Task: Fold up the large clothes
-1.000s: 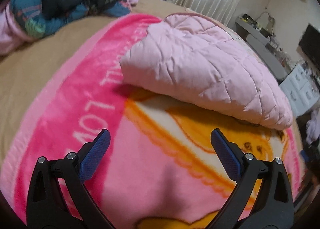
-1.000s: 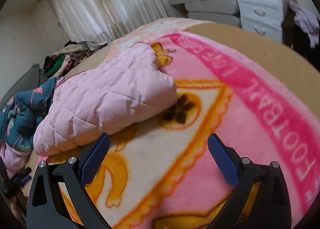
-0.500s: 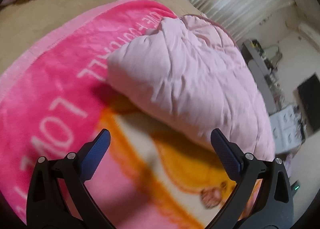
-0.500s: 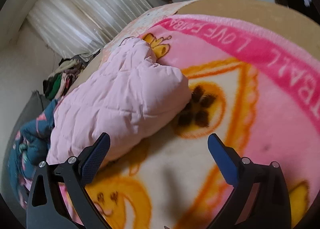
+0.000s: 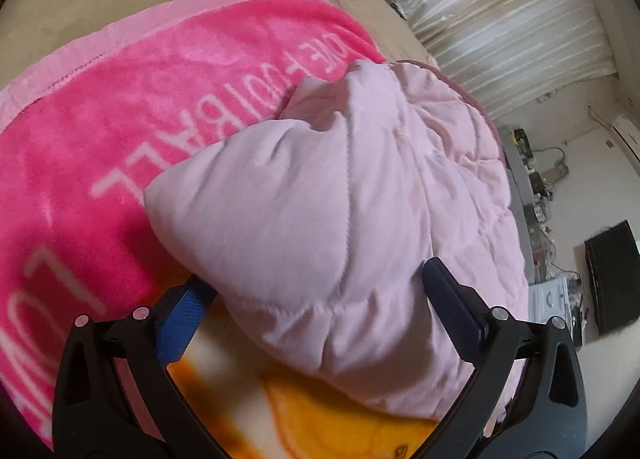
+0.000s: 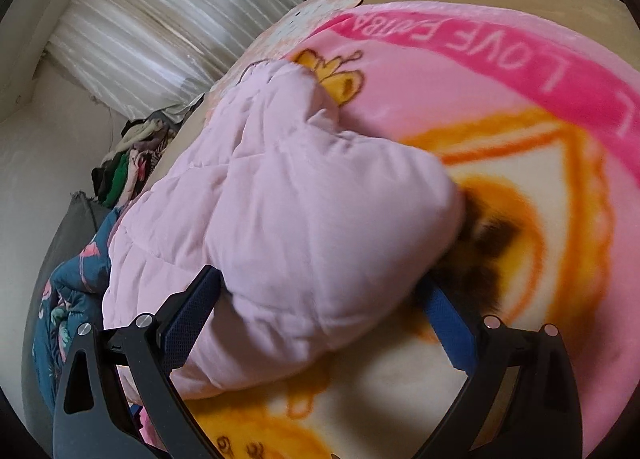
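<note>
The folded pale-pink quilted padded jacket lies on the bright pink plush blanket with orange cartoon print spread over the bed. The left gripper has its fingers spread wide around the jacket's near left corner, not yet clamped. The right gripper likewise straddles the near right corner, fingers apart, probably so both ends lift together.
</note>
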The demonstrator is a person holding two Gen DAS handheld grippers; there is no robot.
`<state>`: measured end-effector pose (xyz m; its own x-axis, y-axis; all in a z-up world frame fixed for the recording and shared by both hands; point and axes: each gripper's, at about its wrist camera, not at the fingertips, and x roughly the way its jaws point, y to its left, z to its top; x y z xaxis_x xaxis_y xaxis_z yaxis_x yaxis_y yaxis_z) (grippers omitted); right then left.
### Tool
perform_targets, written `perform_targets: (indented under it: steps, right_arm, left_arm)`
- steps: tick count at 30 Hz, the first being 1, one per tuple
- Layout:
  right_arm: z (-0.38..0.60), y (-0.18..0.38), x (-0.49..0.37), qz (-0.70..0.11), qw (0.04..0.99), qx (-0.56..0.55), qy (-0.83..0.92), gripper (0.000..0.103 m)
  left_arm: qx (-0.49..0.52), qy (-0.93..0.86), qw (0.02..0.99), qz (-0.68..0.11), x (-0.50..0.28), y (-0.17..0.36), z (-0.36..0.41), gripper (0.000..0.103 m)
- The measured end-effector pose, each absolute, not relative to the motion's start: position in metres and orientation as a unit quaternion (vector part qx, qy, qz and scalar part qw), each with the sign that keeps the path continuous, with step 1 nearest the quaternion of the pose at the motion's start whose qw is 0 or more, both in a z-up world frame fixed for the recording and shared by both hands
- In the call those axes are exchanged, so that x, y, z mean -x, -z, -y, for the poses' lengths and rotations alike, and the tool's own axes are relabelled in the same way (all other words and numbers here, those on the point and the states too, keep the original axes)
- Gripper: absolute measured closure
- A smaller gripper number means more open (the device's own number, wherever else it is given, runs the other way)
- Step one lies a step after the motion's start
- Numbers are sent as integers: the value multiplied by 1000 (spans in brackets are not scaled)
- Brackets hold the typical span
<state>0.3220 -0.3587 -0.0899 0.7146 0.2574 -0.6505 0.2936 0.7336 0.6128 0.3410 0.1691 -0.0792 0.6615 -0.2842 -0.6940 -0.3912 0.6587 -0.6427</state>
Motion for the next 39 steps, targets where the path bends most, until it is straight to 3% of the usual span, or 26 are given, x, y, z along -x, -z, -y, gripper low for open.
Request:
perform_targets:
  steps: [11, 26, 32, 39]
  right_arm:
    - [356, 109, -342, -385, 836, -391, 5, 4]
    - [351, 113, -361, -374, 845, -382, -17, 4]
    - [348, 109, -362, -365, 851, -376, -38, 24]
    - [330, 85, -362, -366, 885, -285, -46, 55]
  left_arm:
    - [458, -31, 798, -390, -345, 108, -170, 8]
    - [464, -42, 805, -368, -371, 107, -166, 8]
    - [433, -33, 828, -356, -367, 96, -160, 14]
    - [334, -33, 879, -339, -366, 58, -138, 47]
